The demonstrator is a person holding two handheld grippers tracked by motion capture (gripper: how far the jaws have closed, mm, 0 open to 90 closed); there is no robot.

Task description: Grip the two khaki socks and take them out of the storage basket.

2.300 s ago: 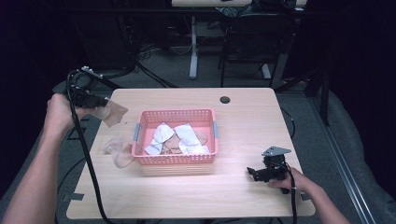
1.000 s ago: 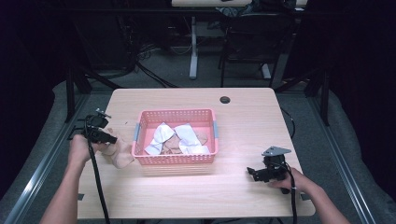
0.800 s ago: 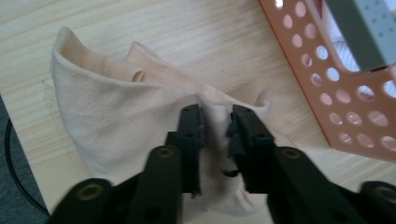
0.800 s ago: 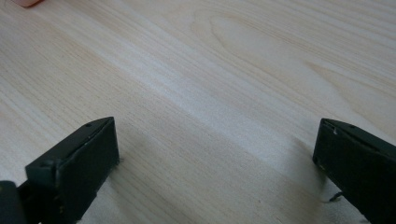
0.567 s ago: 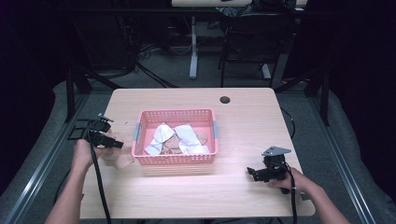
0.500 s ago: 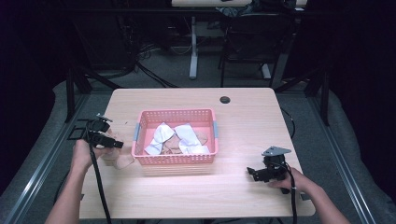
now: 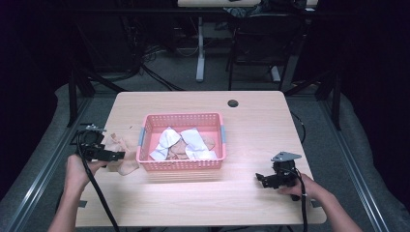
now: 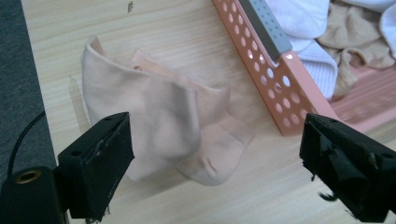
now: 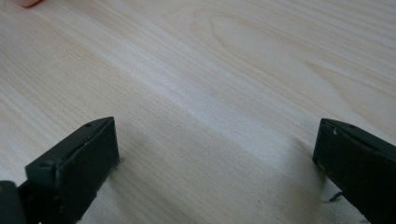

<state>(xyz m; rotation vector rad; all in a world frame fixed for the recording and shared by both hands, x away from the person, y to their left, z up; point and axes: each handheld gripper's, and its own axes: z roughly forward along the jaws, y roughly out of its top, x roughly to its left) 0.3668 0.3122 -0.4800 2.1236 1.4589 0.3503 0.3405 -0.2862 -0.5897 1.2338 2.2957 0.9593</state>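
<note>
The pink basket [image 7: 182,166] sits mid-table. Left of it a crumpled beige sock [image 7: 123,155] lies just beside its wall, narrowing that gap. Right of the basket, and in front of it, bare tabletop [image 7: 261,130] stays passable.

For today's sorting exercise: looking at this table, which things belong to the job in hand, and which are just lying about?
Belongs to the job:
- peach socks on the table, just let go
- left gripper, jaws just opened, nothing between them
- pink basket with white and beige socks

Just lying about:
- right gripper, open over bare table
- black grommet at the far edge
</note>
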